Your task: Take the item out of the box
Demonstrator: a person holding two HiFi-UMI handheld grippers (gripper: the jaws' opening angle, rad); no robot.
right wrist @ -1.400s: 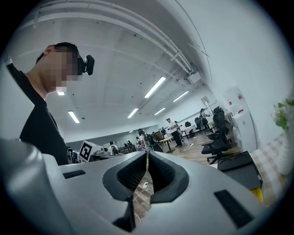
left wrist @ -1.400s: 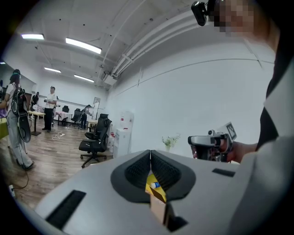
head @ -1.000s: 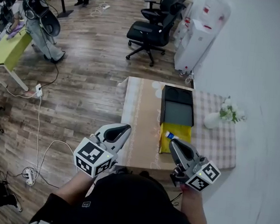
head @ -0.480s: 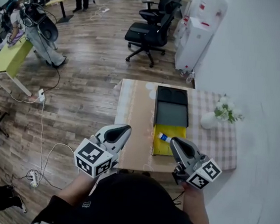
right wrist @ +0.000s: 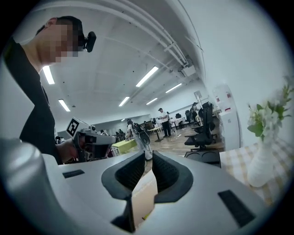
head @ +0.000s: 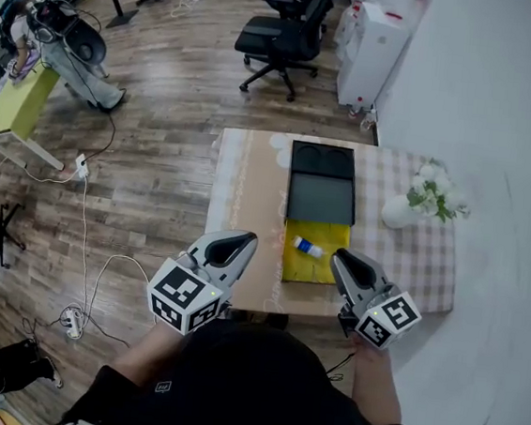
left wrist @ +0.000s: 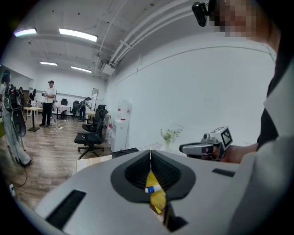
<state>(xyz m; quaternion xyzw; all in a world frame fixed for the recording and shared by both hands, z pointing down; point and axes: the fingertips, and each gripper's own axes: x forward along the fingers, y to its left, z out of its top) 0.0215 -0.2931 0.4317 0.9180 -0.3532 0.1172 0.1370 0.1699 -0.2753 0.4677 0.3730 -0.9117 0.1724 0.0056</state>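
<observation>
Left gripper [head: 237,243] and right gripper [head: 345,261]: jaws closed, empty. Blue-capped bottle [head: 307,247] lies inside the open yellow box [head: 324,267].

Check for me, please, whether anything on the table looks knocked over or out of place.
Nothing stands out: the vase stands upright on the table, and the small bottle lies slantwise inside the open box.
</observation>
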